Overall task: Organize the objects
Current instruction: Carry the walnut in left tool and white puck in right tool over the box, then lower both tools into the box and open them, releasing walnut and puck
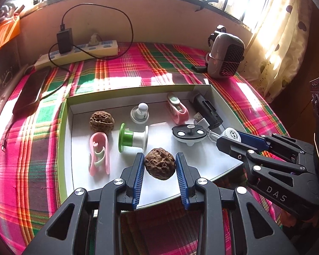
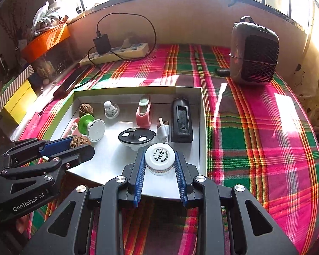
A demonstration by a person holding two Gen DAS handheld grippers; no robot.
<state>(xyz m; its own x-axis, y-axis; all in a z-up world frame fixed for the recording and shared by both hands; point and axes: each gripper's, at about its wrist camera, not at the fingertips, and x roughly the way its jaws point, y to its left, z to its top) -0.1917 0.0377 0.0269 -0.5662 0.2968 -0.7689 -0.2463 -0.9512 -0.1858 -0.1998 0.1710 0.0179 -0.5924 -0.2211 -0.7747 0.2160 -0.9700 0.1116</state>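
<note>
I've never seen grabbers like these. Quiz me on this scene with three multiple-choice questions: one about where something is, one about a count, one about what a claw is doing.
1. Where is the green-and-white spool?
A. On the plaid cloth beside the power strip
B. Inside the shallow white box
C. On the windowsill

2. How many walnuts show in the left wrist view?
A. One
B. Two
C. Four

3. What is the right gripper doing?
A. Gripping a white bottle cap
B. Hanging open over the black charger
C. Gripping a pink clip

Answers:
1. B, the spool lies on the box floor among the other small items.
2. B, one walnut sits between the left gripper's fingers and a second walnut lies near the box's back left corner.
3. A, its blue pads press both sides of the cap.
</note>
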